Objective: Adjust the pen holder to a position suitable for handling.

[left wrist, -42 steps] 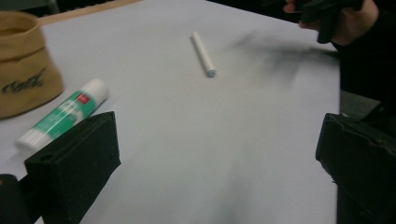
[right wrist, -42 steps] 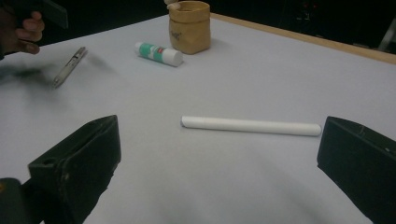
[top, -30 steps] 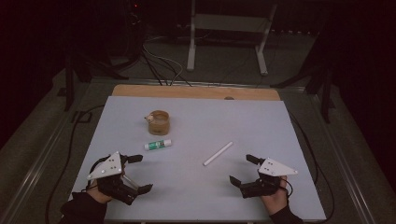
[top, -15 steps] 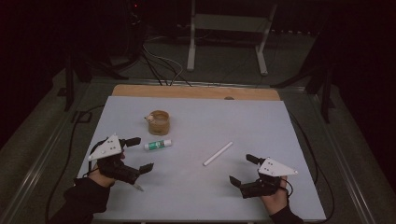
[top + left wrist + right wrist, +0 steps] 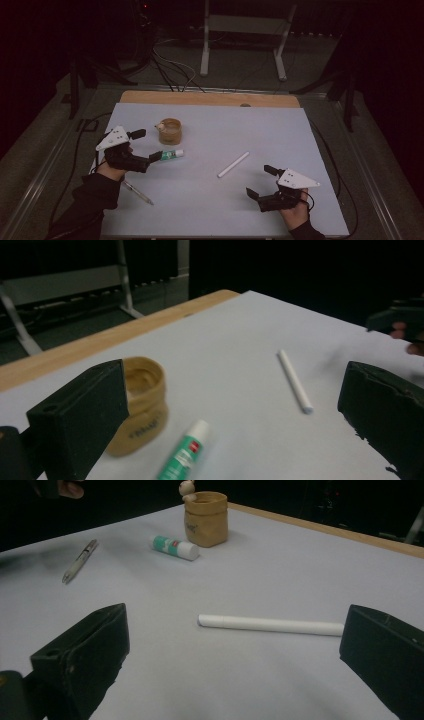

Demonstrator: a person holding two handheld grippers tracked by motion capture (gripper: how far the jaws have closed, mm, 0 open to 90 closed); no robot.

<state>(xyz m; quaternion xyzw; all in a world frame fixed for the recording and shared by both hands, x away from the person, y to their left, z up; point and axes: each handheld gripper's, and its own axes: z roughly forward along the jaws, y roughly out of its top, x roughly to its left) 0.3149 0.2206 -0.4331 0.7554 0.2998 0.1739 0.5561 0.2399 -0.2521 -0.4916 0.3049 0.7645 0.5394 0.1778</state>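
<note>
Green-labelled glue stick (image 5: 167, 155) lies just past my left gripper (image 5: 142, 149), which has come forward with jaws wide, uncovering a pen (image 5: 137, 192) by my sleeve. Probably I grab the tube next. My right gripper (image 5: 261, 181) waits, wide open, near the white stick (image 5: 233, 164).

tube (image 5: 181, 455): its lower end cut off by my left gripper view's bottom edge | cup (image 5: 140, 405): blurred, print unreadable
</note>
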